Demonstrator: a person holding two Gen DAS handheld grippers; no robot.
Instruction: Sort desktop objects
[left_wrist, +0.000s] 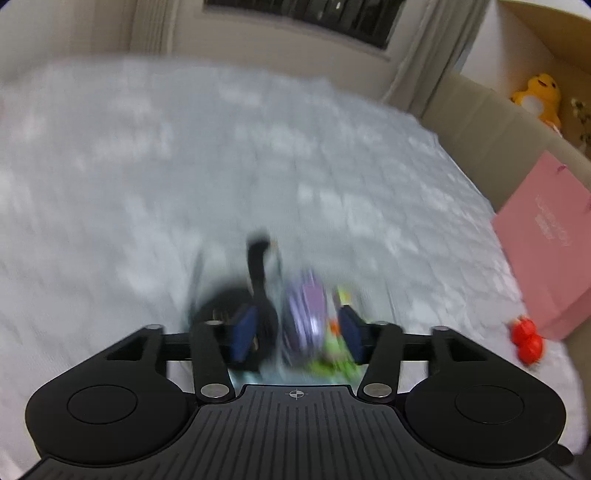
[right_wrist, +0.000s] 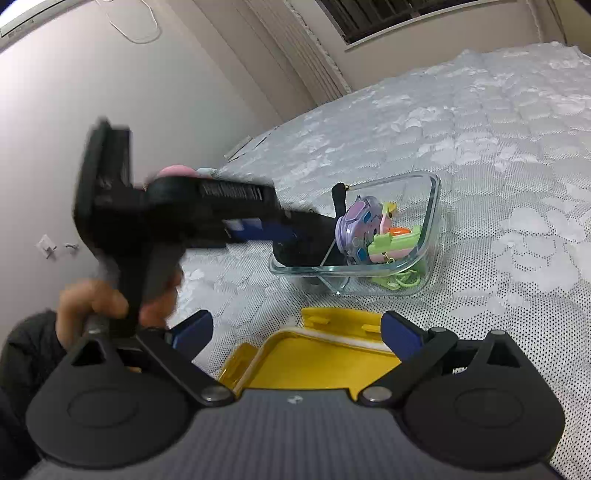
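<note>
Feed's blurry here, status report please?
Left gripper open over glass container. Right gripper open above yellow lid. Container holds small items, nothing blocking.

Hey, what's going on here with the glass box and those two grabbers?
A person is tidying small things into a glass box on a lace-covered bed. The left gripper hovers open at the box, which holds a black item, a purple toy and green pieces. The right gripper waits open over a yellow lid.
</note>
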